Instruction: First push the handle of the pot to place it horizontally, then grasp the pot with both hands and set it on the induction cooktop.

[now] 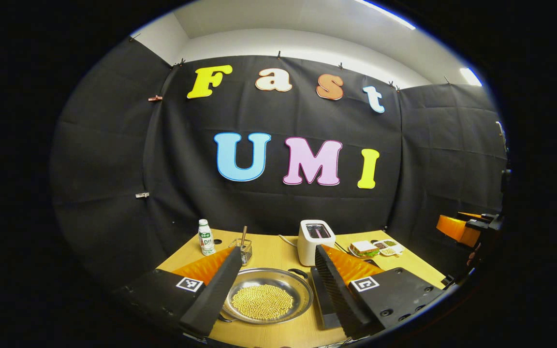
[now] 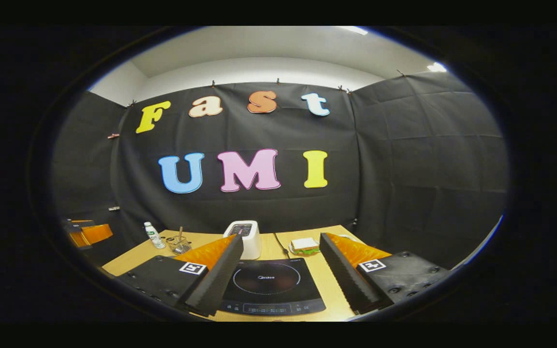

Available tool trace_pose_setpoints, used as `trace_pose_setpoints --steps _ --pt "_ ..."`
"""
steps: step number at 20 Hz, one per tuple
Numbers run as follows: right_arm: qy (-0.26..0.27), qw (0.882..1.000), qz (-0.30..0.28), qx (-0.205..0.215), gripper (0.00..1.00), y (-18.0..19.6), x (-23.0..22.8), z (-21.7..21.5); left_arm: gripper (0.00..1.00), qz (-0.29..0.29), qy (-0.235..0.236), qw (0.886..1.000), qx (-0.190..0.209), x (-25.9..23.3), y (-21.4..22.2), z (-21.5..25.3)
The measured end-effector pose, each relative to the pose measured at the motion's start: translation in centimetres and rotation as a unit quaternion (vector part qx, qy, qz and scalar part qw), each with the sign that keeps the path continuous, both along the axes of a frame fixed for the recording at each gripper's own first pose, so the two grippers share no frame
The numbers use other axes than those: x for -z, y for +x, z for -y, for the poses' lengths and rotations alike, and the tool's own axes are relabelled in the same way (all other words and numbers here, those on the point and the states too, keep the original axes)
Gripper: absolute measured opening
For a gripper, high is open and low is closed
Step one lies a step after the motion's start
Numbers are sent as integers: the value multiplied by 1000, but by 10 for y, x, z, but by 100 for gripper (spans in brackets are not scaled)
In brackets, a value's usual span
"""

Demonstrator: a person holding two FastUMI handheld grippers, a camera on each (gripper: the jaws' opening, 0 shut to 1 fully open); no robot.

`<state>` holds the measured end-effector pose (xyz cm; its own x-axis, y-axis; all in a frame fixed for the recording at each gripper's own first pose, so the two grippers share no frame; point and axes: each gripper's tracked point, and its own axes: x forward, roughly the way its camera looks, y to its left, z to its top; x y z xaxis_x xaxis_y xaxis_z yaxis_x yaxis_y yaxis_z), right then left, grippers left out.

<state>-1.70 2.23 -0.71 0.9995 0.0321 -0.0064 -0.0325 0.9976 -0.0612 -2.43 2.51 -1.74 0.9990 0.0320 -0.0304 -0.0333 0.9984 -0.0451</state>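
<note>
left gripper (image 1: 272, 285) apart above pot (image 1: 268, 296) near tabletop front edge | right gripper (image 2: 278, 270) apart over cooktop (image 2: 271, 285) | risk: beans (image 1: 262, 301) spill if pot tilts

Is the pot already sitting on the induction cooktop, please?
No, the induction cooktop lies bare in the right gripper view, while the pot rests on the table.

The induction cooktop (image 2: 271, 285) carries a small brand word on its glass, too blurred to read; the bottle (image 1: 205, 237) label is likewise illegible; square coded markers sit on the grippers.
</note>
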Motion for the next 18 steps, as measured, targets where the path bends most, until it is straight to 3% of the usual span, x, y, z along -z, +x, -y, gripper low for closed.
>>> trace_pose_setpoints --steps 15,18 --pt "-9 1000 -10 15 98 1 7 12 95 -49 -8 999 -12 28 13 -31" --pt "-10 1000 -19 15 98 1 13 12 87 -76 5 997 -26 44 15 -50"
